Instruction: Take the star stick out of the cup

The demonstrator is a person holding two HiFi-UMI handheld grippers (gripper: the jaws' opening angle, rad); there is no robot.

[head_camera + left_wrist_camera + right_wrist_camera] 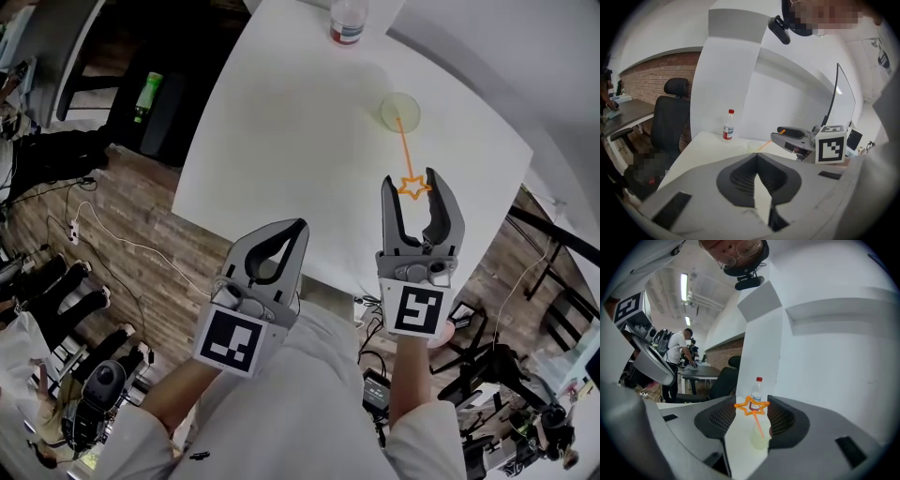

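A pale translucent cup (400, 112) stands on the white table (281, 141). The orange star stick (412, 187) leans out of it toward me, its lower end still inside the cup (759, 437). My right gripper (411, 180) has its two tips on either side of the star (752, 406), and the star's points touch both jaws. My left gripper (299, 226) hovers over the table's near edge, shut and empty, well to the left of the cup. In the left gripper view the right gripper (780, 132) shows side-on with the orange tip at its jaws.
A clear water bottle (348, 21) with a red cap stands at the table's far edge, beyond the cup. A black office chair (670, 117) is left of the table. Cables and gear lie on the wooden floor (112, 234) around it.
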